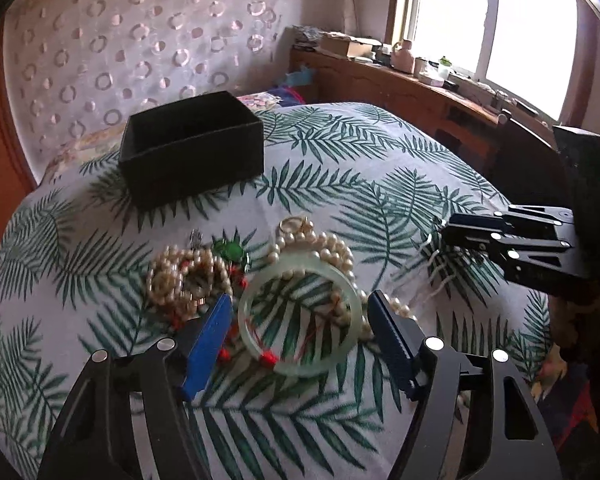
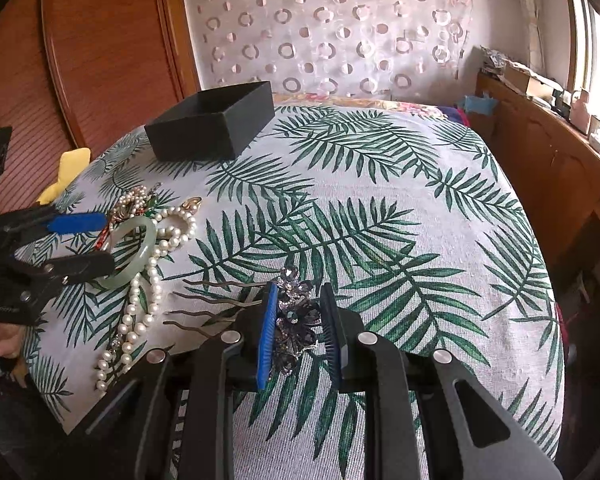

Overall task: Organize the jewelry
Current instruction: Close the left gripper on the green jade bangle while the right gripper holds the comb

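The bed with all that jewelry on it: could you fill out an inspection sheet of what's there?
Surface: bedspread with green fern print.
Job's things: open black box, nothing visible inside; jade bangle; pearl strands; green brooch; gold ring; jeweled hair comb.
Clutter: yellow item at the bed's edge.
Grippers: left hand-held gripper open, straddling the bangle; right hand-held gripper closed on the hair comb.
Cables: nothing seen.
Surroundings: padded headboard, wooden sideboard under a bright window.
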`<state>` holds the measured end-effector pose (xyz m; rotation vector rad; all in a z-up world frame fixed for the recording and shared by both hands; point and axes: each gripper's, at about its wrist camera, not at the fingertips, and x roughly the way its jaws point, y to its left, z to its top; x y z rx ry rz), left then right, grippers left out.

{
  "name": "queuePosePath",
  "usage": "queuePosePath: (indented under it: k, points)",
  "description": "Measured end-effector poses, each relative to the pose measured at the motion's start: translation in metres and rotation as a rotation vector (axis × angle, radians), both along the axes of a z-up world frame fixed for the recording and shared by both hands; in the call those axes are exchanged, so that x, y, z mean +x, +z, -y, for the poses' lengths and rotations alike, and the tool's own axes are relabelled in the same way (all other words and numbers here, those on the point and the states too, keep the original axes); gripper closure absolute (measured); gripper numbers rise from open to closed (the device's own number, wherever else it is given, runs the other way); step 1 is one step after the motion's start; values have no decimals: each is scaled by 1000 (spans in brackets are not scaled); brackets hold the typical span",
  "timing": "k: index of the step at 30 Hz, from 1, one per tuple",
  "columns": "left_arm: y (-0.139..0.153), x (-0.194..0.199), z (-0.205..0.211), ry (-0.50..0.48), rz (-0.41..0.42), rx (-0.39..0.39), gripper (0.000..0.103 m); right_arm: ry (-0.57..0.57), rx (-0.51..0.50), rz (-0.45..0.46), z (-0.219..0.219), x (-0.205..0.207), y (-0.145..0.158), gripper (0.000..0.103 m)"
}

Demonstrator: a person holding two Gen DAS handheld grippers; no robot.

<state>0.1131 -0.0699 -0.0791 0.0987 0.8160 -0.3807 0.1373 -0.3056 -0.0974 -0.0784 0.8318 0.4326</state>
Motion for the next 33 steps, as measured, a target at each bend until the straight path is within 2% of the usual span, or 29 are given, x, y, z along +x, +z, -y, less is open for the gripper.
queuePosePath:
  k: [17, 28, 33]
  points:
    - [-14, 19, 12, -56, -65, 60, 35, 0, 17, -8, 2, 0, 0, 79]
    - [-15, 12, 5, -49, -60, 28, 34, 1, 24, -13, 2, 0, -1, 79]
    - [-2, 3, -4, -30, -29, -4, 34, -13, 28, -33, 4, 5, -1, 67]
